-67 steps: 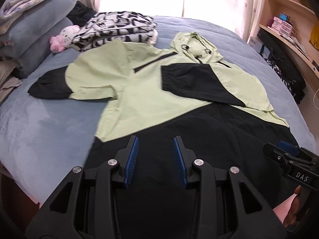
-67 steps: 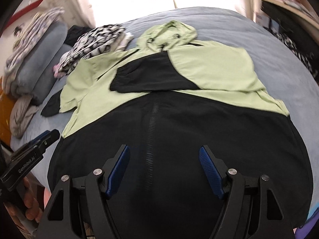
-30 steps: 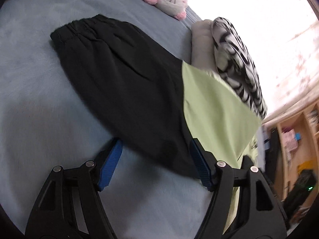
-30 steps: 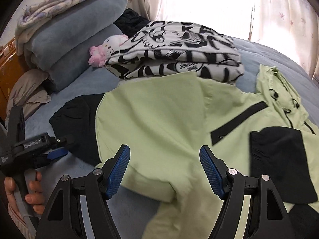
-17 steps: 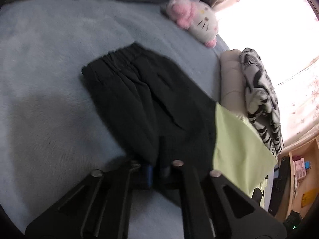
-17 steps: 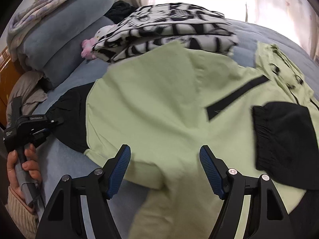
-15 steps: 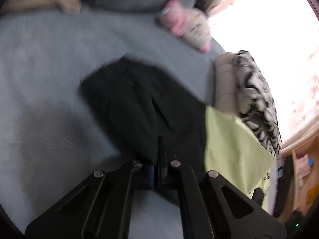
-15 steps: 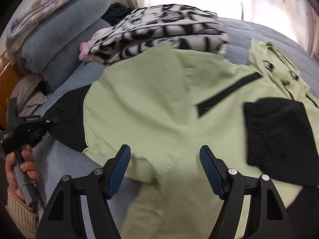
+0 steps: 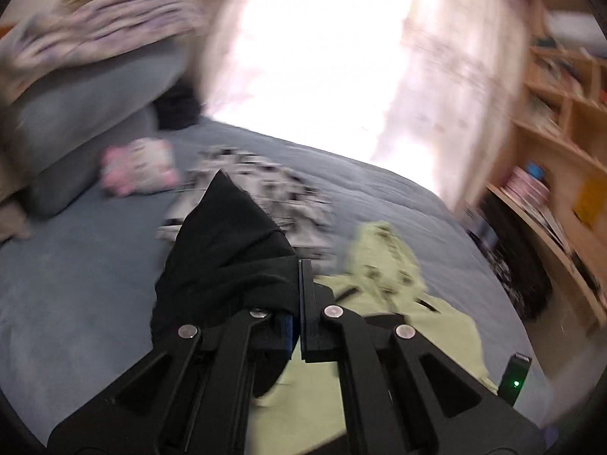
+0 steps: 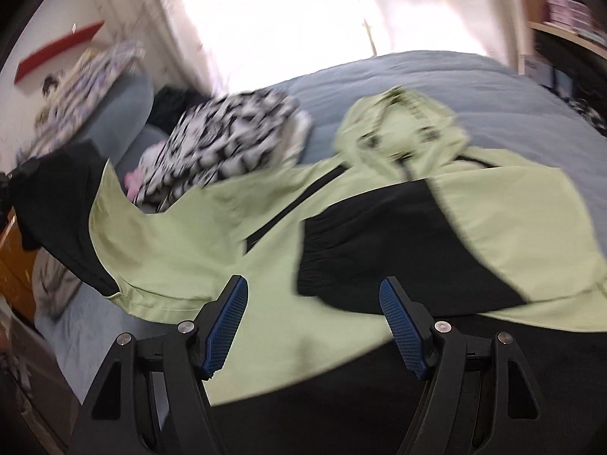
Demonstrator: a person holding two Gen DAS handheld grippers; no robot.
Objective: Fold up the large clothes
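Green-and-black jacket, soft and creased, spread flat on the blue bed. My left tongs are pinched on its black sleeve, lifted at 9 o'clock. My right tongs gape wide above the chest. Zebra-print pile at 11; bare bed at 1.

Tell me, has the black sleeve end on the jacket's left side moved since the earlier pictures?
Yes. The black sleeve end, clamped in the left gripper, is now lifted off the blue bedspread and swung toward the jacket body; earlier it lay flat on the bed.
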